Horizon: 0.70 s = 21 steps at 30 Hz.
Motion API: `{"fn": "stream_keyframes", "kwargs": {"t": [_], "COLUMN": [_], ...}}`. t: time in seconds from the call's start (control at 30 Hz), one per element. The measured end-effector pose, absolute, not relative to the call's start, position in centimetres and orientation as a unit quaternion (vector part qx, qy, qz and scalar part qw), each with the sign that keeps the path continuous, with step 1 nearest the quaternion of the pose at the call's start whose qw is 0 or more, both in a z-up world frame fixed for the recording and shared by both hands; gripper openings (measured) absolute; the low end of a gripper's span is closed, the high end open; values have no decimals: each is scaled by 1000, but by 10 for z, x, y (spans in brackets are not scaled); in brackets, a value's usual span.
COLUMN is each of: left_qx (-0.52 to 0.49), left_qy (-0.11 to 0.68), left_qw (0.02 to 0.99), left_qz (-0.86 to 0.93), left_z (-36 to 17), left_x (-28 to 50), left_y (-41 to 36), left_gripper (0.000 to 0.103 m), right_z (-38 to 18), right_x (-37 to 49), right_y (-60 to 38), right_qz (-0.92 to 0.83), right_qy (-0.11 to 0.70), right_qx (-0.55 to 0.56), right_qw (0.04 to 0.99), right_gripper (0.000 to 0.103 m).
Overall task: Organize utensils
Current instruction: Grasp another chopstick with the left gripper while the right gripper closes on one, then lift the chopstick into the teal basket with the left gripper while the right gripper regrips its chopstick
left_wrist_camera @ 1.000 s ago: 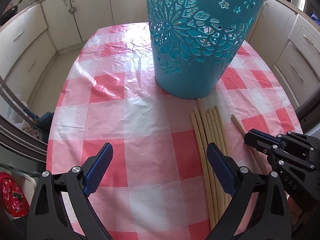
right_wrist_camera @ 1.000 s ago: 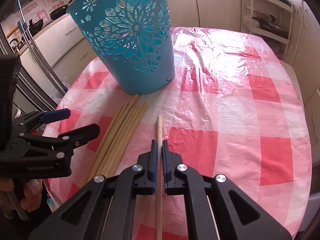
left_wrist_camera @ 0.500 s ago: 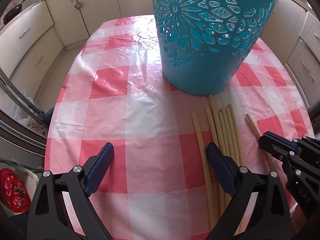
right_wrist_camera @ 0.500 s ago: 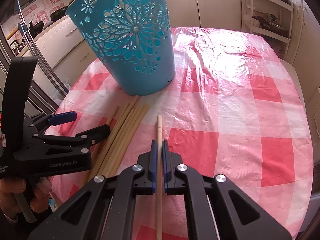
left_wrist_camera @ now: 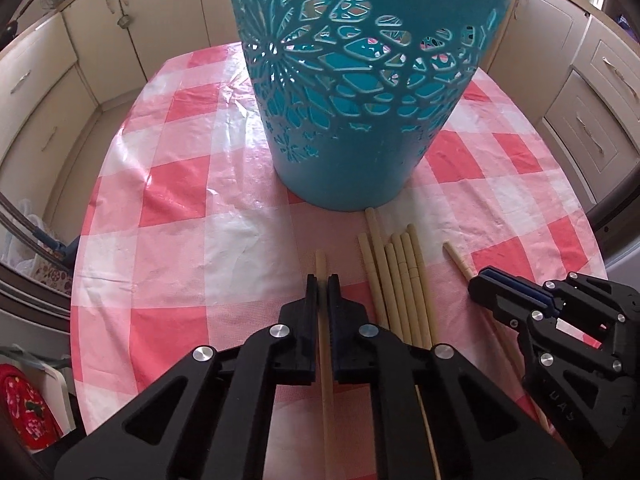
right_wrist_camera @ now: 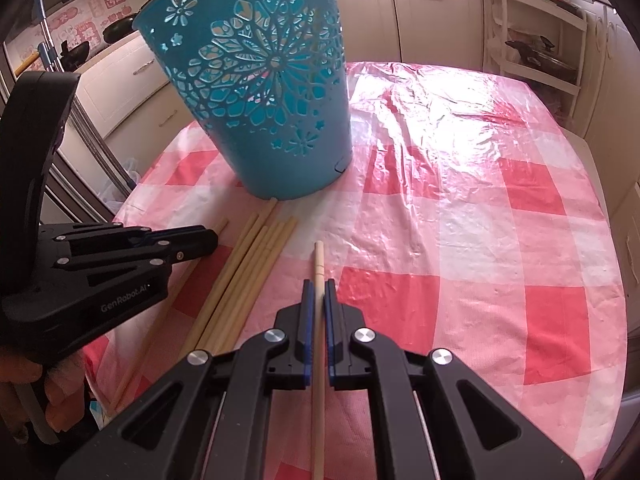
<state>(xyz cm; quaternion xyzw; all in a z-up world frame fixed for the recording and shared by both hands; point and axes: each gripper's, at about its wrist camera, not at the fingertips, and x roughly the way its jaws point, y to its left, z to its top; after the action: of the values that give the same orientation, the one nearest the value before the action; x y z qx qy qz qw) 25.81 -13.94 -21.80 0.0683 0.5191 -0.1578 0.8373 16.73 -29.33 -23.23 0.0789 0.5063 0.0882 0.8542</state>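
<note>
**Two chopsticks gripped, about six loose, one basket**

Two pairs of fingers are in view, and each is clenched on a single pale wooden chopstick. The left fingers pinch the left chopstick between their pads. Its shaft runs back under the tool toward 6 o'clock, and its blunt end pokes out a little past the tips toward 12. The right fingers grip the right chopstick the same way, with its end also pointing to 12 o'clock.

About six loose chopsticks lie side by side in one bundle on the bench, which is covered by a pink-and-white checked cloth. In the left wrist view the bundle is just beside the left fingers at about 2 o'clock, and the right fingers sit beyond it at 3 o'clock. In the right wrist view the bundle lies at 10 o'clock, between the two tools.

One teal basket with flower cut-outs stands upright at 12 o'clock from the left fingers. The longest loose chopstick reaches almost to its base. Whether the gripped chopsticks are resting on the cloth cannot be told.
</note>
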Motion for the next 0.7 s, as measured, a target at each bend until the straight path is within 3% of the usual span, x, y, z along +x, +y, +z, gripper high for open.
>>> {"fn": "stream_keyframes", "kwargs": {"t": [0.3, 0.7], "left_qx": [17, -79], "left_qy": [511, 414], "left_qw": [845, 887], "left_qz": [-155, -190], "left_z": [-188, -82], "left_x": [242, 211], "left_y": [-95, -45], "left_gripper": [5, 5], "right_z": [-233, -233], "right_x": [165, 161], "right_y": [-293, -292], "right_qz": [88, 86], "right_qy": [501, 494], "right_qx": [78, 73], "right_qw": [858, 862], "right_gripper": [6, 6]}}
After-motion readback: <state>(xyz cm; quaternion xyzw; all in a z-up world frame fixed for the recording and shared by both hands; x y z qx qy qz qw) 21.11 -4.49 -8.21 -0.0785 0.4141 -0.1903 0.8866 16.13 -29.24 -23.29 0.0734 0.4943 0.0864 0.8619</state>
